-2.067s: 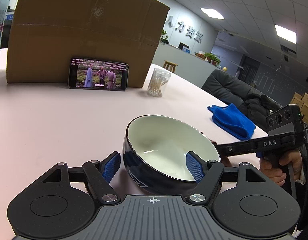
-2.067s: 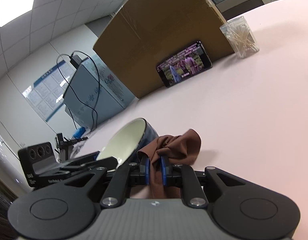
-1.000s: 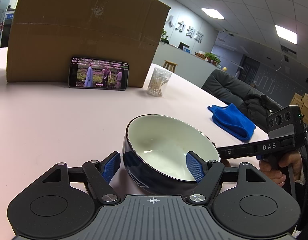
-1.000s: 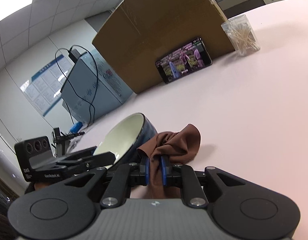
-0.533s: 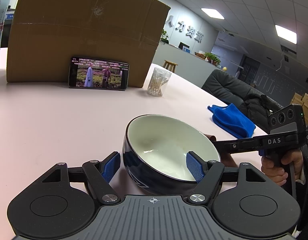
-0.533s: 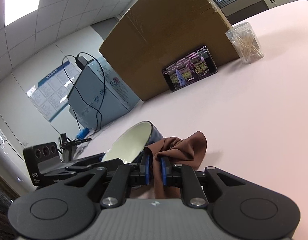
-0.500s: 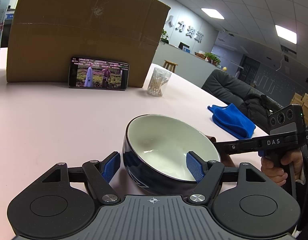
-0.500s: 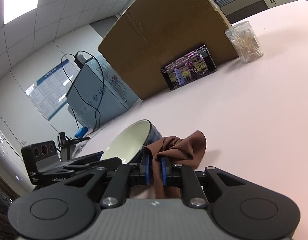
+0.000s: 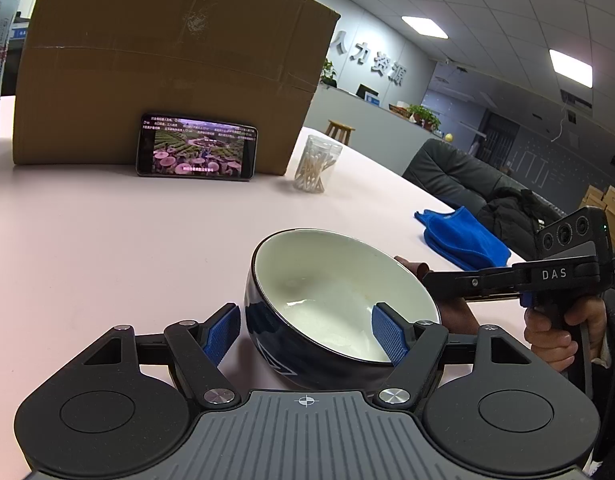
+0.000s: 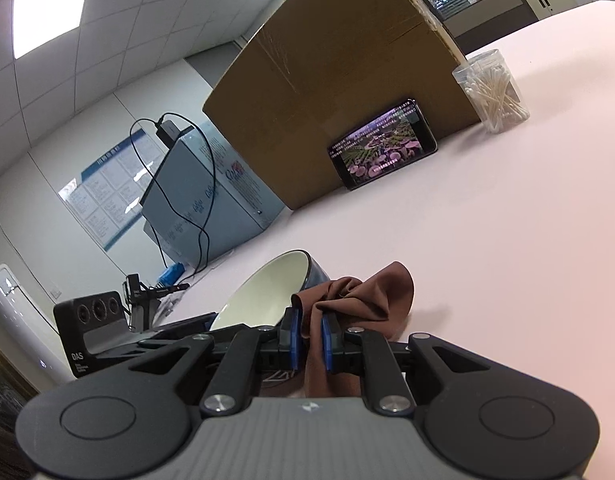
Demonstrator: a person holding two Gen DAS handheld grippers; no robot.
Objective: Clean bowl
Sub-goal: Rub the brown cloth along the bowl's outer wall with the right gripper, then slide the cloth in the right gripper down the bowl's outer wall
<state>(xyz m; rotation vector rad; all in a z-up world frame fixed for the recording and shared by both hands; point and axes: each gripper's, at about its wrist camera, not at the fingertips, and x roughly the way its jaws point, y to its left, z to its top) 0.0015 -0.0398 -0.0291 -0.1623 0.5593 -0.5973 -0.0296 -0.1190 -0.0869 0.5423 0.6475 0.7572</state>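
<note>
A bowl [image 9: 331,296], dark blue outside and white inside, stands tilted on the pink table [image 9: 107,240]. My left gripper [image 9: 307,332] is closed on it: the left pad sits at the outer wall and the right pad overlaps the near rim. My right gripper [image 10: 309,340] is shut on a brown cloth [image 10: 359,300], which bunches against the outer wall of the bowl [image 10: 259,300]. In the left wrist view the right gripper [image 9: 431,280] reaches in from the right, held by a hand [image 9: 555,328], and a scrap of the brown cloth [image 9: 415,268] shows behind the rim.
A big cardboard box [image 9: 167,60] stands at the back with a phone [image 9: 197,148] propped against it. A clear jar of cotton swabs [image 9: 317,168] is to its right. A blue cloth [image 9: 463,236] lies by the table's right edge. A grey-blue box [image 10: 199,200] with a cable stands further left.
The right gripper has tilted slightly, with the brown cloth still against the bowl's outside. The left gripper and the bowl have kept still. The phone's picture has changed.
</note>
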